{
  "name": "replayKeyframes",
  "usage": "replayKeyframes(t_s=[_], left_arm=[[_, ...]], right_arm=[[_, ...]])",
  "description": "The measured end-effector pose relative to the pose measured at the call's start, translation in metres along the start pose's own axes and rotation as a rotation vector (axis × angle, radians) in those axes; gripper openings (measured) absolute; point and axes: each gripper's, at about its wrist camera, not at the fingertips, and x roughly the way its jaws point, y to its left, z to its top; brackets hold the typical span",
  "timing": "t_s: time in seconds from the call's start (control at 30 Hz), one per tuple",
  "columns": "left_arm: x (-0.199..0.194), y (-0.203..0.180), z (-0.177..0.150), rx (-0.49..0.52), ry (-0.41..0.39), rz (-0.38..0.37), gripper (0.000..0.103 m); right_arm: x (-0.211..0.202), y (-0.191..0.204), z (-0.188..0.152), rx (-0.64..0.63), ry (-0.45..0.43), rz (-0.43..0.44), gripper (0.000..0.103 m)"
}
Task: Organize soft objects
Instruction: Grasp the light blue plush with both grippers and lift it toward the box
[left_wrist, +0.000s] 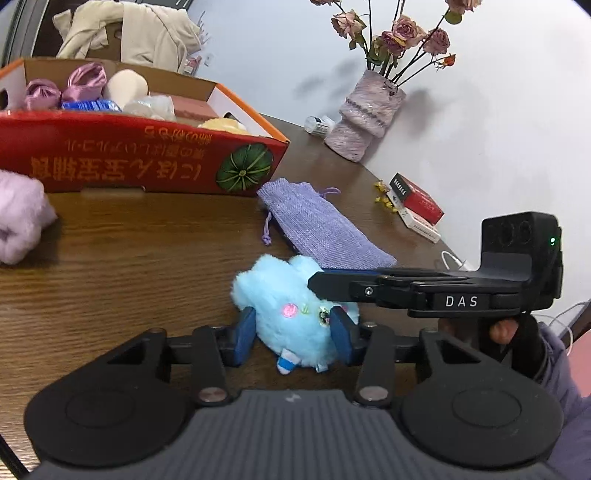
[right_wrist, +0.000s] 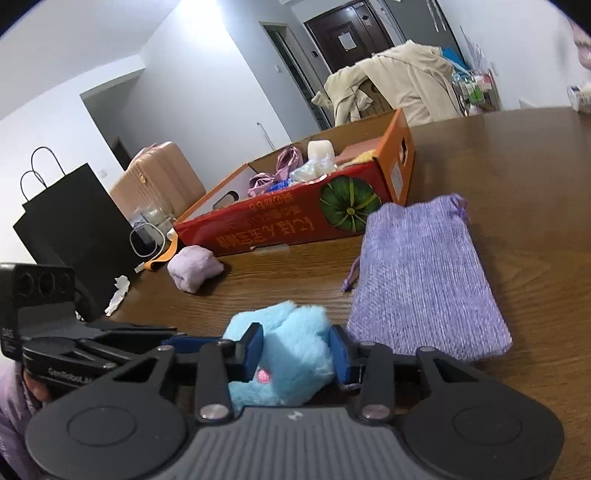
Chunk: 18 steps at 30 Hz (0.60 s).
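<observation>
A fluffy light-blue plush toy (left_wrist: 291, 314) lies on the brown wooden table (left_wrist: 129, 258). My left gripper (left_wrist: 293, 334) is shut on it, a blue pad at each side. My right gripper (right_wrist: 295, 352) is also shut on the same plush toy (right_wrist: 284, 343), reaching in from the right in the left wrist view (left_wrist: 332, 286). A purple woven drawstring pouch (left_wrist: 317, 225) lies flat just beyond the toy; it also shows in the right wrist view (right_wrist: 424, 277). A lilac fuzzy bundle (left_wrist: 18, 218) sits at the left. A red-orange cardboard box (left_wrist: 122, 155) holds several soft items.
A pink vase (left_wrist: 365, 114) with dried roses, a small bottle (left_wrist: 319, 124) and red and white card boxes (left_wrist: 417, 203) stand by the wall. A black paper bag (right_wrist: 70, 225), a pink suitcase (right_wrist: 159, 177) and a white cable (right_wrist: 147, 240) are beyond the table's edge.
</observation>
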Motion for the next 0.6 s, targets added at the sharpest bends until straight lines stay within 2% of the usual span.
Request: replayKeyframes(t_s=[0.2,0.4,0.5,0.6], left_arm=[[0.002,0.011,-0.005,-0.029,-0.017,-0.054,0.044],[-0.004,0.003,0.000,-0.018,0.000,-0.036,0.040],[-0.031,-0.009,0.002,0.045,-0.071,-0.006,0.037],[-0.064,-0.012,0.010,0.066,-0.140,0.000,0.036]], right_arm=[[0.000,-0.001,0.000,0.007,-0.002,0.013,0.036],[-0.005,0.012,0.002,-0.036,-0.001,-0.016,0.034],[-0.017,0.032,0.003,-0.061,-0.040,-0.008,0.034],[-0.025,0.055,0.013,-0.084,-0.087,0.023,0.034]])
